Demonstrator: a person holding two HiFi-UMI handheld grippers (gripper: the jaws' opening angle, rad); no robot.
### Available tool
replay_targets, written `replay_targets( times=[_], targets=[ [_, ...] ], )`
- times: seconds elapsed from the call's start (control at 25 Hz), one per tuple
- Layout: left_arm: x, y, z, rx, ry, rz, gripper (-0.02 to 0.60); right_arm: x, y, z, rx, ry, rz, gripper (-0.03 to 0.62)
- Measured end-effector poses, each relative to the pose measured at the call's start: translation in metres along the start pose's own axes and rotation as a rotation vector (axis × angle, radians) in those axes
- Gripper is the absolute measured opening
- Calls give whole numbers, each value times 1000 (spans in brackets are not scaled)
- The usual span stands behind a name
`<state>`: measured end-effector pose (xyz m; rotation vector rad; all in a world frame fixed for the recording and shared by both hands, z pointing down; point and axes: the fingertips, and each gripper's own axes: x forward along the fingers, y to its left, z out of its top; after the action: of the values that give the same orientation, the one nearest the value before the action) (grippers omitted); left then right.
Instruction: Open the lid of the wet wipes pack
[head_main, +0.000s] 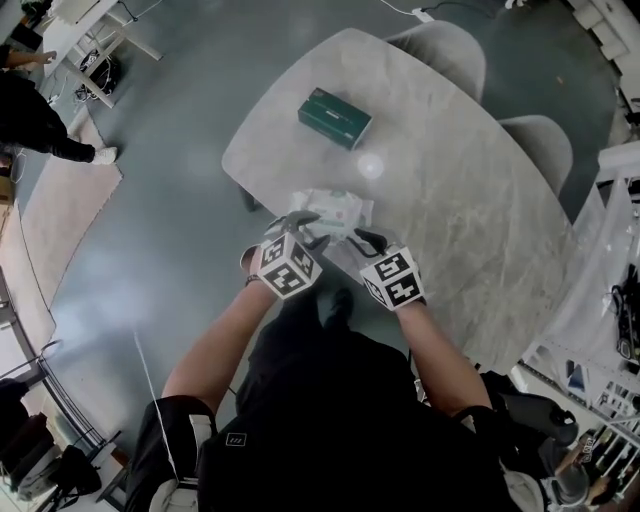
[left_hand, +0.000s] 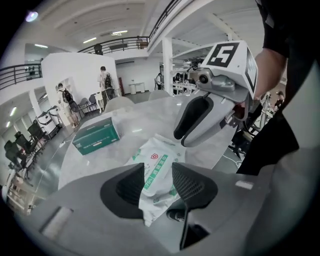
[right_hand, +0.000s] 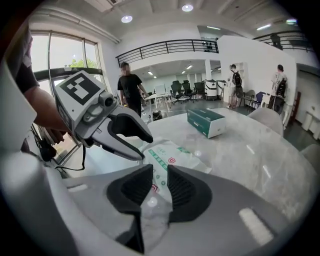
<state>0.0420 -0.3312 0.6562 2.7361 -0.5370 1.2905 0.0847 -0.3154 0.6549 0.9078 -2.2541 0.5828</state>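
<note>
The wet wipes pack (head_main: 335, 212), a white soft pouch with green print, lies flat near the front edge of the pale marble table (head_main: 450, 200). My left gripper (head_main: 305, 222) hangs over its near left end and my right gripper (head_main: 365, 240) over its near right end. In the left gripper view the pack (left_hand: 157, 170) shows through the gap of the open left gripper (left_hand: 159, 169), with the right gripper (left_hand: 181, 137) beyond it. In the right gripper view the pack's crinkled end (right_hand: 170, 157) runs between the parted jaws of the right gripper (right_hand: 160, 172), untouched by the pads. The pack's lid is hidden.
A dark green box (head_main: 335, 117) lies further back on the table. Two grey chairs (head_main: 450, 45) (head_main: 545, 140) stand at the far side. The table's front edge is right below my hands. People stand far off in the hall.
</note>
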Motion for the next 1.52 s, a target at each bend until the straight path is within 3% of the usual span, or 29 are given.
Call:
replay_targets(
  times=[0.32, 0.48, 0.76, 1.04, 1.52],
  targets=[
    [37, -1, -16, 198, 107, -38, 175, 27, -15, -20, -77, 123, -57, 95],
    [44, 0, -17, 232, 118, -44, 179, 43, -14, -33, -172, 227, -57, 35],
    [50, -4, -19, 303, 157, -45, 181, 49, -12, -40, -244, 277, -88, 35],
    [48, -4, -17, 312, 175, -66, 186, 50, -12, -41, -218, 301, -37, 35],
    [24, 6, 10, 295, 83, 3, 120, 51, -11, -41, -244, 304, -50, 35]
  ],
)
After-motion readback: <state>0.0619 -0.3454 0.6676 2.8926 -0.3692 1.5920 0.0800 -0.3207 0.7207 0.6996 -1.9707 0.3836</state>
